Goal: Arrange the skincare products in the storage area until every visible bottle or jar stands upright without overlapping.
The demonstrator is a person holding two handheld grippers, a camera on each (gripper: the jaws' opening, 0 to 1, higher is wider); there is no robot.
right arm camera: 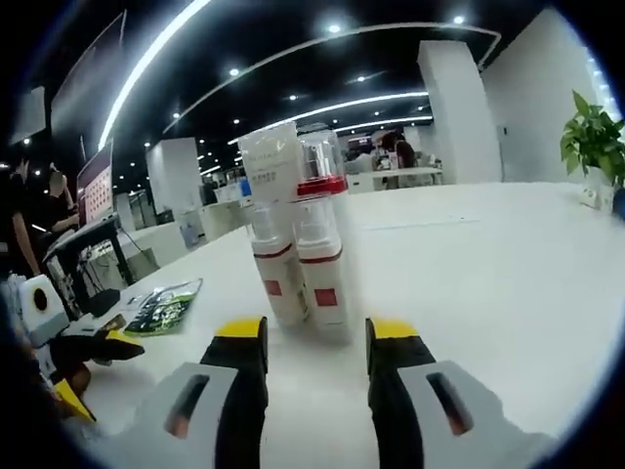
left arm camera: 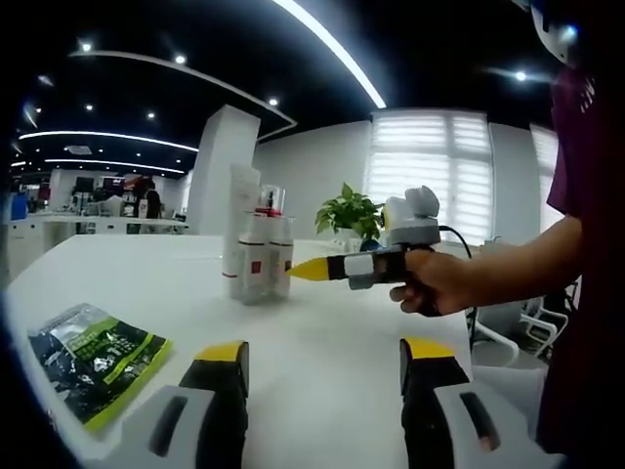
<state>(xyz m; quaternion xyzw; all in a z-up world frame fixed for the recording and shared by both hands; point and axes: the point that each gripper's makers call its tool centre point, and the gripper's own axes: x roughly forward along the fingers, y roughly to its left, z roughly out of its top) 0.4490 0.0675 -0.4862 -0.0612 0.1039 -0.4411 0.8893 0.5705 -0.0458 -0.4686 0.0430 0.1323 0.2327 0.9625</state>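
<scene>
White plastic skincare bottles [right arm camera: 303, 259] with red bands stand clustered upright on the white surface [right arm camera: 488, 293], just ahead of the right tongs [right arm camera: 314, 337]; both tongs gape empty. Light, slick, tippable: grip mid-body.

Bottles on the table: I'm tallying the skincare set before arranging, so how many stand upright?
3 at least: two white pump bottles side by side before the right gripper, and a clear, red-banded one behind them beside a tall white box. More may be hidden behind.
</scene>
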